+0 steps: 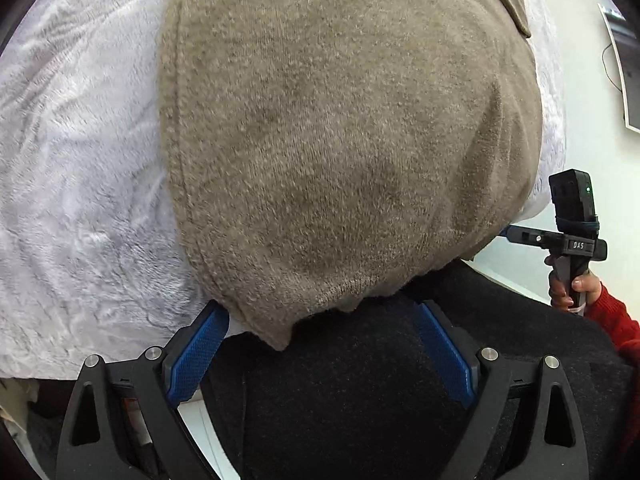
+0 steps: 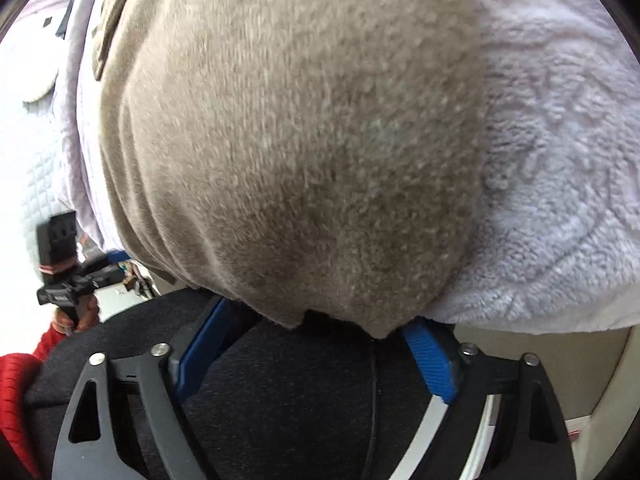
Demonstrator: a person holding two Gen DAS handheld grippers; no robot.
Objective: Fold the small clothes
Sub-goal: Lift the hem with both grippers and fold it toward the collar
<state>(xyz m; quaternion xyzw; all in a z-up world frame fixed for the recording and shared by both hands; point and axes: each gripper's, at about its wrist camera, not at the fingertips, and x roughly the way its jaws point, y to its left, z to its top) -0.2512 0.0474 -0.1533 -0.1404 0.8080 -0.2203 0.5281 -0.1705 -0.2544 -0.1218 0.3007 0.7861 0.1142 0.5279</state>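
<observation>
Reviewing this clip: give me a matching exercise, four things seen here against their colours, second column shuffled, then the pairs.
Things:
1. small garment
2. fluffy blanket
3. person's sleeve
4. gripper pads

Colours:
A. blue
B. red
C. brownish beige
D. pale lilac-white

Pairs: 1-C, 2-D, 3-B, 4-A

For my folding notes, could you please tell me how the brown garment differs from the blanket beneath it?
The brown garment is tan with a stitched hem; the blanket is pale lilac-white and fluffier. The garment lies on top, its near edge hanging past the blanket's edge, while the blanket spreads wider on both sides. Both are soft fabric.
</observation>
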